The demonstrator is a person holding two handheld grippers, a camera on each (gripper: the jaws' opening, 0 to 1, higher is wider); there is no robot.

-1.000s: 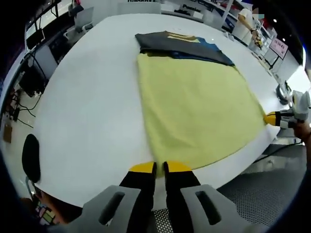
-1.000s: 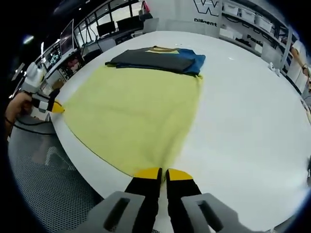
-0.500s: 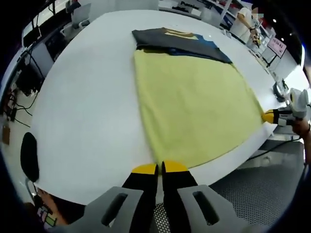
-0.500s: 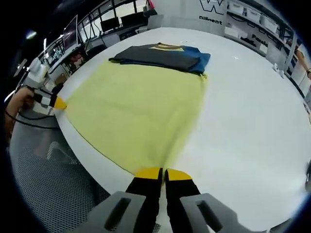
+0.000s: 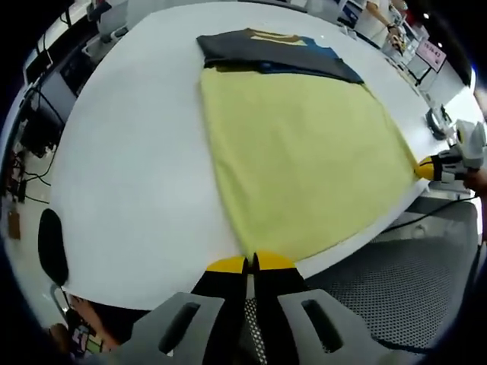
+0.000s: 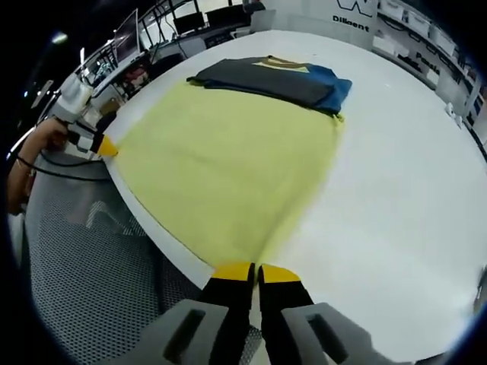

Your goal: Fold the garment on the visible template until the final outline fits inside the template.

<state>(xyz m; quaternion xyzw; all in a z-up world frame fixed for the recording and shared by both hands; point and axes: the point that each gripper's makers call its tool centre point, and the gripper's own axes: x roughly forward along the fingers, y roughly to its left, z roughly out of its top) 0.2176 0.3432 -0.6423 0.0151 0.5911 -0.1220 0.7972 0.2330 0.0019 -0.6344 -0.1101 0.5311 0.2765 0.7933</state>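
My left gripper (image 5: pixel 249 263) is pinched closed on one near corner of the yellow cloth (image 5: pixel 304 160), my right gripper (image 6: pixel 256 271) on the other. The cloth lies spread across the white table (image 5: pixel 129 152); a dark folded garment (image 5: pixel 274 55) rests at its far edge.

You get bright, even overhead light in both views, with the white table (image 5: pixel 129 167) close to washed out, almost no shadow under the yellow cloth (image 6: pixel 228 175), sharp focus at the centre, and heavy fisheye bending and some softness out toward the dim room at the edges.
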